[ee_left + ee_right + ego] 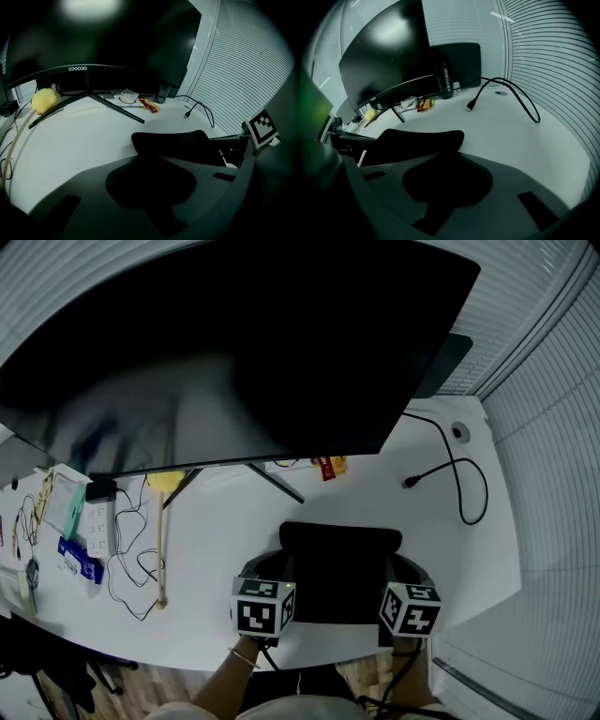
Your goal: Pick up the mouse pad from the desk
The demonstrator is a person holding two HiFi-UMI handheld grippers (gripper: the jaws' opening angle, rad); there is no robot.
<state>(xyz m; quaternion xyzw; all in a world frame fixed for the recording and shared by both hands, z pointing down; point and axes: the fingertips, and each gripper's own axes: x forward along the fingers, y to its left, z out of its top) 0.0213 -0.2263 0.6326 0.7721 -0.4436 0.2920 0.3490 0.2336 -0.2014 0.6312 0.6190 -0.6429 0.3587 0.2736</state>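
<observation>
The black mouse pad (pixel 339 568) lies at the front of the white desk (pixel 216 549), just ahead of the monitor stand. My left gripper (pixel 284 565) is at its left edge and my right gripper (pixel 395 570) at its right edge. In the left gripper view the mouse pad (pixel 173 143) runs from between the jaws of the left gripper (pixel 150 165) off to the right, with its far edge curled up. In the right gripper view the mouse pad (pixel 417 140) runs leftward from the right gripper (pixel 446 161). Both grippers are shut on the pad's edges.
A big dark monitor (pixel 234 352) overhangs the desk on a splayed stand (pixel 277 482). A black cable (pixel 459 474) loops at the right. A yellow-tipped stick (pixel 161 540), a power strip (pixel 98 521) and thin wires lie left. Snack packets (pixel 328 467) sit behind the pad.
</observation>
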